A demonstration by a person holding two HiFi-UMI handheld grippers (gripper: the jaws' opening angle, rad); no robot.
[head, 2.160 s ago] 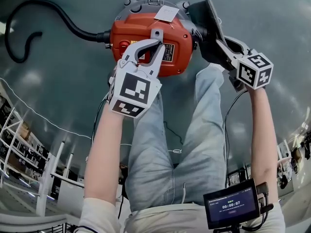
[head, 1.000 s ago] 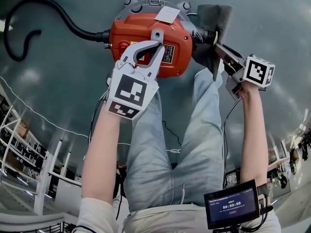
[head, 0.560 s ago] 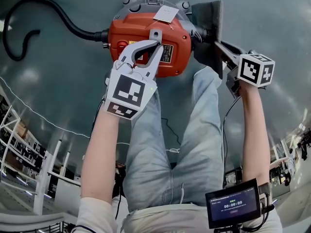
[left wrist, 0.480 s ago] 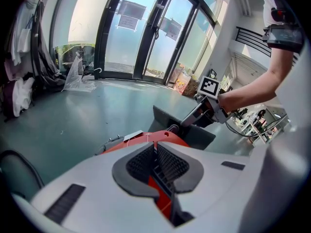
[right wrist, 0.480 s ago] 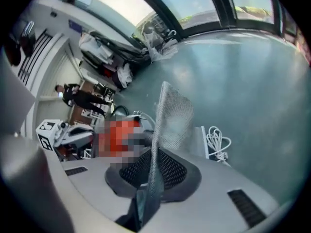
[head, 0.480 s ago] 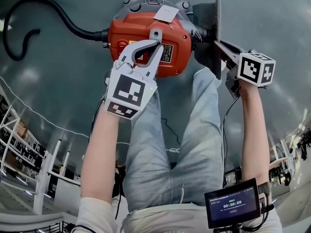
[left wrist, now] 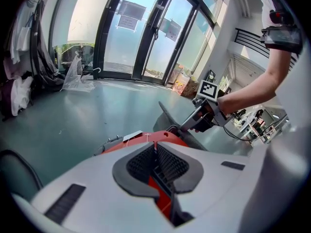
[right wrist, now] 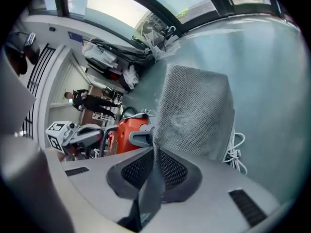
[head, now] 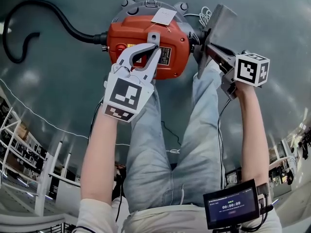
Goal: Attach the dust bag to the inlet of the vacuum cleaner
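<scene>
The red vacuum cleaner (head: 146, 38) lies on the green floor with a white tag (head: 164, 16) on top. My left gripper (head: 151, 46) is shut on its top handle; in the left gripper view a red part (left wrist: 160, 191) sits clamped between the pads. The grey mesh dust bag (head: 219, 25) stands at the vacuum's right end, tilted to the right. My right gripper (head: 207, 46) is closing tight on the bag's lower edge. In the right gripper view the dust bag (right wrist: 194, 110) rises from the pads beside the vacuum's grey port (right wrist: 138, 139).
A black hose (head: 48, 8) curls away from the vacuum's left end. A coiled white cord (head: 204, 16) lies behind the bag. The person's jeans-clad legs (head: 170, 144) stretch below the vacuum, and a small screen (head: 231, 205) sits at the bottom right.
The right gripper has rolled, so the dust bag now leans with its top to the right and the white cord shows behind it. The left gripper has stayed on the vacuum.
</scene>
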